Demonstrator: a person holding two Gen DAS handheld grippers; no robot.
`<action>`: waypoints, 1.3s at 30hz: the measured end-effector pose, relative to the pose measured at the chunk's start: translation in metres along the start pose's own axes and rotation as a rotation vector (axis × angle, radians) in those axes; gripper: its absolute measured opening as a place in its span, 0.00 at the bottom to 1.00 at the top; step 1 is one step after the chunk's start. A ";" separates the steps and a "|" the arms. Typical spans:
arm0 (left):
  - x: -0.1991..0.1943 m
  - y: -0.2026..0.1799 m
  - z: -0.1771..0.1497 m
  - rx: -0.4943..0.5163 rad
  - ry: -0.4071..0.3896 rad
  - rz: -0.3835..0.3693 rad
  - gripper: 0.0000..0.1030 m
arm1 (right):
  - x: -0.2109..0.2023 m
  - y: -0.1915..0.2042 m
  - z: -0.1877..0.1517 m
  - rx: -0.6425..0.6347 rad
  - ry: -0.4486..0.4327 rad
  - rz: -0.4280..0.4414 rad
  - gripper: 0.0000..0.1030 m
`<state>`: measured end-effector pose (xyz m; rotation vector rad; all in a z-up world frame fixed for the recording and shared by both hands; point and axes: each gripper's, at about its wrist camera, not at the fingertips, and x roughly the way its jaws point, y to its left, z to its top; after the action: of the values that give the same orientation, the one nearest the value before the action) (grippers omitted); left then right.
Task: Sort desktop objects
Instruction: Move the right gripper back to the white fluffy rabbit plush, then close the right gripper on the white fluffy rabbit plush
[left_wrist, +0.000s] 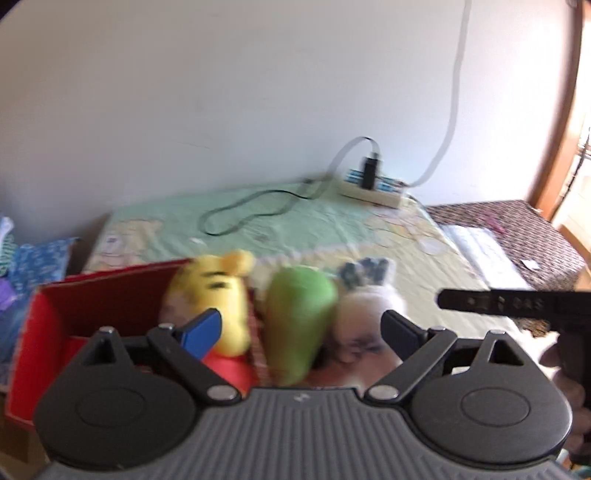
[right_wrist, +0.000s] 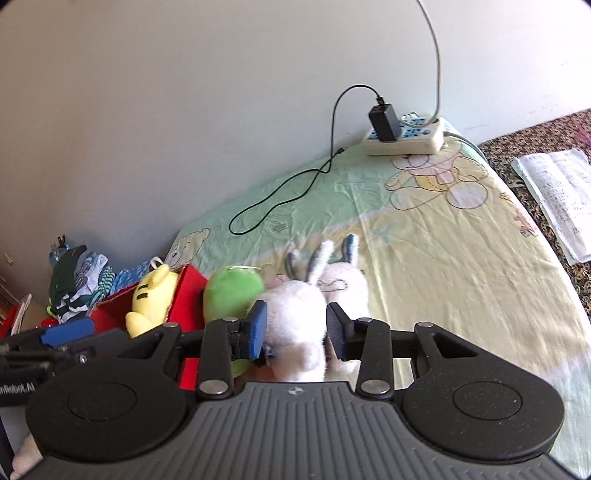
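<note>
A red box (left_wrist: 110, 295) stands at the left of the cloth-covered table. A yellow plush (left_wrist: 218, 295) leans in its right end. A green plush (left_wrist: 299, 314) stands just right of the box, and a white rabbit plush (left_wrist: 365, 314) is beside it. My left gripper (left_wrist: 303, 332) is open, its fingers either side of the green plush without touching it. In the right wrist view my right gripper (right_wrist: 295, 328) is shut on the white rabbit plush (right_wrist: 295, 317). A second pink-white rabbit (right_wrist: 343, 284) lies behind it, with the green plush (right_wrist: 229, 291), yellow plush (right_wrist: 151, 299) and red box (right_wrist: 188, 295) to the left.
A power strip (right_wrist: 406, 140) with a black charger and a looping cable (right_wrist: 288, 195) sits at the table's far edge by the wall. Clothes (right_wrist: 81, 277) are piled left of the box. A patterned surface with papers (right_wrist: 557, 192) lies right of the table.
</note>
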<state>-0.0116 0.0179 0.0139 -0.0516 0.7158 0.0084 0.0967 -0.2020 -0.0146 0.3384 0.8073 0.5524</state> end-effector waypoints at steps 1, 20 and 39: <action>0.005 -0.009 -0.004 0.013 0.009 -0.028 0.91 | -0.001 -0.006 0.000 0.010 0.005 -0.001 0.38; 0.107 -0.046 -0.035 -0.057 0.154 -0.160 0.89 | 0.067 -0.010 0.009 -0.072 0.233 0.178 0.57; 0.120 -0.052 -0.030 -0.020 0.205 -0.176 0.53 | 0.072 -0.026 0.010 -0.017 0.296 0.233 0.47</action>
<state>0.0600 -0.0363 -0.0851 -0.1357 0.9141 -0.1607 0.1533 -0.1817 -0.0623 0.3419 1.0551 0.8401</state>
